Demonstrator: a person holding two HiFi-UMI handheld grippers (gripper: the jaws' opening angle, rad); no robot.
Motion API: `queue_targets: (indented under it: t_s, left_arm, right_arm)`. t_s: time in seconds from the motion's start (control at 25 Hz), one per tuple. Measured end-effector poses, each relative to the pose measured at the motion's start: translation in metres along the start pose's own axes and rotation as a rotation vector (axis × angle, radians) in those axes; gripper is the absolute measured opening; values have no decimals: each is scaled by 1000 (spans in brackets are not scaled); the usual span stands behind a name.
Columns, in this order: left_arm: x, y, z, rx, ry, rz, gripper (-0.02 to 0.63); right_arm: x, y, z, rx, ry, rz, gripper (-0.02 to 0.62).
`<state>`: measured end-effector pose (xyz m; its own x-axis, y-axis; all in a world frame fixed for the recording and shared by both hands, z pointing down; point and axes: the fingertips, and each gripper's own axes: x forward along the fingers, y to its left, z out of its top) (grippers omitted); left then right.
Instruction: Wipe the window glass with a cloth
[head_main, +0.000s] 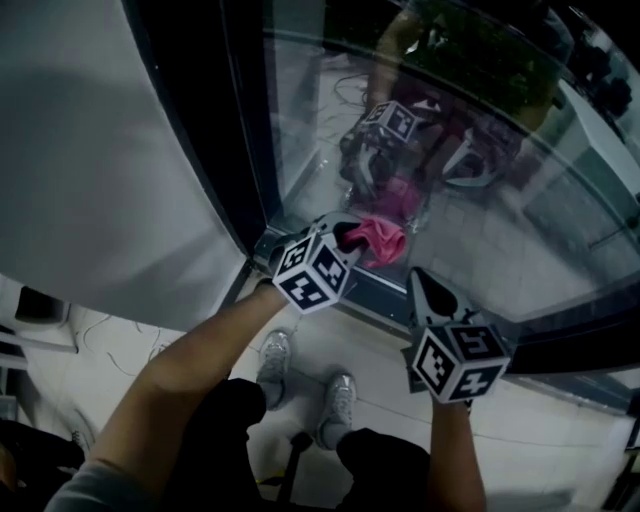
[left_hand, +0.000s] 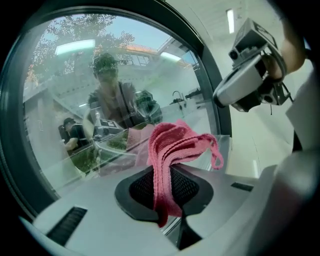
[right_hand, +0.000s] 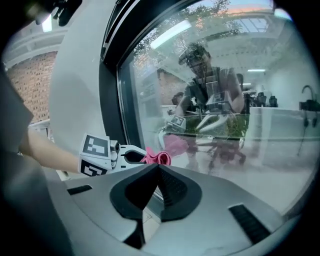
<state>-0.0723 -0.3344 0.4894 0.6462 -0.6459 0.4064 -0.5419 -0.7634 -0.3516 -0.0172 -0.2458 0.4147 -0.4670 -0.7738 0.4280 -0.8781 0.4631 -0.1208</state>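
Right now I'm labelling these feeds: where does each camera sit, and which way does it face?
Head view: on the person's head, looking steeply down at the window glass, left gripper, right gripper, forearms and shoes.
Left gripper view: rides the left gripper, facing the glass along jaws shut on the pink cloth; the right gripper shows upper right.
Right gripper view: rides the right gripper, facing the glass along shut, empty jaws; the left forearm shows at left.
Shared: all three show the pink cloth.

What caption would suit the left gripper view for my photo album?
Left gripper shut on a folded pink cloth, held close to the window glass, ready to wipe.
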Motion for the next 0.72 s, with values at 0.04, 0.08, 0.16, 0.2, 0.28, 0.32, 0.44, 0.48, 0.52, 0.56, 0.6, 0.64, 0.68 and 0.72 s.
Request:
queue_targets:
  t_s: [0.04,0.08,0.16,0.2,0.28,0.32,0.44,0.48,0.52,0.56,0.6,0.64,0.68,0.72]
  left_arm:
    - [3,-4,-7,3,12,-6,57]
    - [7,-8,-14,10,23,-14,57]
    - [15,-12,-25,28,41,-30,57]
    - [18,-14,-30,34,50,-39,57]
    - [24,-16,-42,37,68,-55,57]
    - [27,-19,-49,35,78,-61,57]
    - [36,-27,-73,16,110,-73,57]
    - [39,-30,-82,7,122,-77,57]
    - [41,-33,-91,-2,134,-82,57]
    - [43,-36,-100,-13,147,-87,57]
    - [44,-38,-107,-22,158,-91,57]
    - [47,-39,-112,-30,167,-94,57]
    - [49,-38,-115,-36,177,-97,57]
    - [51,-37,-118,-41,187,-100,57]
  right_arm:
    - [2,-1,-5,17,2,2,0]
    - [4,-3,-10,31,5,1,0]
    - [8,-8,-17,48,18,-6,0]
    - [11,-10,-22,53,28,-8,0]
    - [18,-12,-29,59,48,-7,0]
    - [22,-12,-34,60,59,-6,0]
    - [34,-13,-54,65,95,-5,0]
    - [37,-13,-61,70,106,-5,0]
    - [40,-12,-68,77,115,-5,0]
    - [43,-10,-75,85,125,-3,0]
    - [45,-10,-80,91,134,-2,0]
    - [47,-11,-83,95,143,-2,0]
    - [49,-12,-85,97,150,-2,0]
    - [50,-13,-86,99,157,-3,0]
